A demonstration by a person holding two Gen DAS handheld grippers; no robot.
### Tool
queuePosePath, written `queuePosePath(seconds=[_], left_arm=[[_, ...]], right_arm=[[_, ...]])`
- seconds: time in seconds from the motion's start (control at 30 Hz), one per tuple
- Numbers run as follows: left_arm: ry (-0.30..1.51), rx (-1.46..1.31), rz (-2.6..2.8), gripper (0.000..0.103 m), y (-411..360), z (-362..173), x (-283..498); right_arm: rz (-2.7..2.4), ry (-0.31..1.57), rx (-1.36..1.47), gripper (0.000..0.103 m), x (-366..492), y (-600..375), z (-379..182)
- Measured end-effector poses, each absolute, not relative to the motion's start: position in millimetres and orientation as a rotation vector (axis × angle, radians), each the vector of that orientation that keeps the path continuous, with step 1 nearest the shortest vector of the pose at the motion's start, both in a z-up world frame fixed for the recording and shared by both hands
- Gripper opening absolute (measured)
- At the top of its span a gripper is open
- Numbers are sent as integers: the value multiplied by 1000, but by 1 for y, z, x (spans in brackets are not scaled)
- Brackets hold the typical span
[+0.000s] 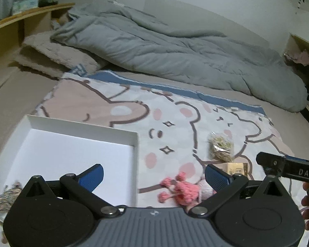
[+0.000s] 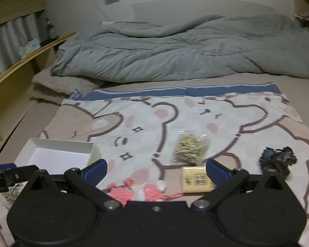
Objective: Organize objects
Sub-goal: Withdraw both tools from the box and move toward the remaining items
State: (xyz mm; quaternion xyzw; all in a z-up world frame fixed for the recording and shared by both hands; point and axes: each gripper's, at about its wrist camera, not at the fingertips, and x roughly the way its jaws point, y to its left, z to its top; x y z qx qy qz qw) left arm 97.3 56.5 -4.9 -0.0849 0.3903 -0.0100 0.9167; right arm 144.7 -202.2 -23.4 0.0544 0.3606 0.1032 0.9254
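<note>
A white open box (image 1: 88, 144) lies on the cartoon bear blanket (image 1: 175, 119) at the left; a small mottled item (image 1: 7, 195) sits in its near left corner. My left gripper (image 1: 154, 175) is open above the box's right wall, holding nothing. A pink knitted piece (image 1: 179, 189) lies just right of the box. Behind it are a clear bag of yellowish bands (image 1: 220, 146) and a yellow packet (image 1: 237, 167). My right gripper (image 2: 156, 169) is open over the pink knitted piece (image 2: 134, 191), with the yellow packet (image 2: 195, 179), the bag (image 2: 190, 148), a dark tangled item (image 2: 278, 158) and the box (image 2: 57, 154) around it.
A rumpled grey duvet (image 1: 164, 47) fills the back of the bed, with a beige pillow (image 1: 51, 55) at its left. A wooden shelf (image 1: 16, 26) runs along the left side. The other gripper's black body (image 1: 286, 166) reaches in from the right.
</note>
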Motion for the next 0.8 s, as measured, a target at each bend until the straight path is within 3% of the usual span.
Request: queuePosePath(seconds=[0.8], left_arm=[[968, -175, -113, 103, -44, -91, 159]], right_arm=[[56, 881, 193, 103, 209, -250, -93]])
